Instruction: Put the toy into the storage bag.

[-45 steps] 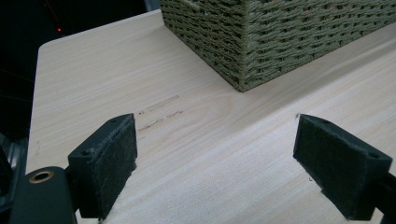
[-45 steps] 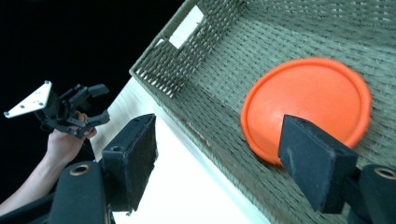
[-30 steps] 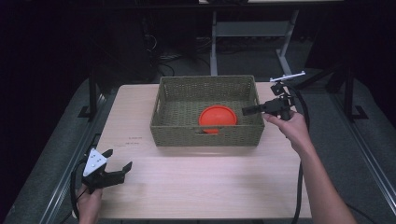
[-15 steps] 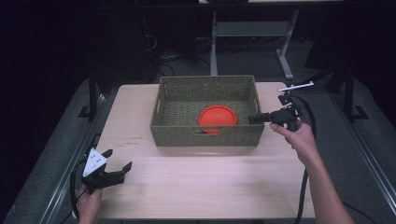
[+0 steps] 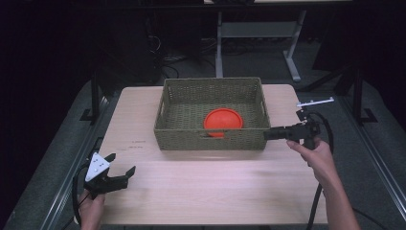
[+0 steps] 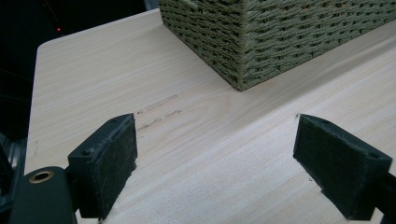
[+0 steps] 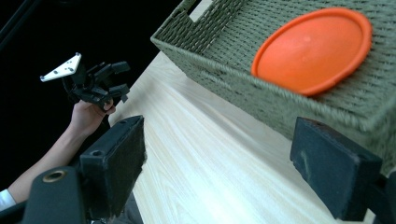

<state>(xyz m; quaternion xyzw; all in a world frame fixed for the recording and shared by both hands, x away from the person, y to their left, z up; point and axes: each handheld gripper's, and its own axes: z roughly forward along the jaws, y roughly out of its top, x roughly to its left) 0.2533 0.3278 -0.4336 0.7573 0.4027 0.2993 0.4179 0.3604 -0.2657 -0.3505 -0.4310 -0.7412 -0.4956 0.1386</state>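
An olive woven basket (image 5: pixel 210 139) stands at the back middle of the wooden table (image 5: pixel 215 191). An orange disc (image 5: pixel 223 120) lies inside it, toward the front wall. My right gripper (image 5: pixel 267 135) is level at the basket's front right corner, pointing left, clear of the wall. Its jaws have just been opening, and nothing is between them. In the right gripper view the open jaws (image 7: pixel 219 168) frame bare table, with the basket (image 7: pixel 224 70) and disc (image 7: pixel 313 46) above. My left gripper (image 5: pixel 123 163) rests open at the front left, its pads (image 6: pixel 107 163) over bare wood.
The basket's near corner (image 6: pixel 280 37) is ahead of the left gripper. The other hand and its gripper (image 7: pixel 100 86) show far off in the right gripper view. Metal rails (image 5: pixel 378 163) run along both table sides, and a desk frame (image 5: pixel 220 38) stands behind.
My right gripper has drawn back from over the basket's right rim toward the near side and lower, and now sits outside the front right corner. The left gripper has stayed put.
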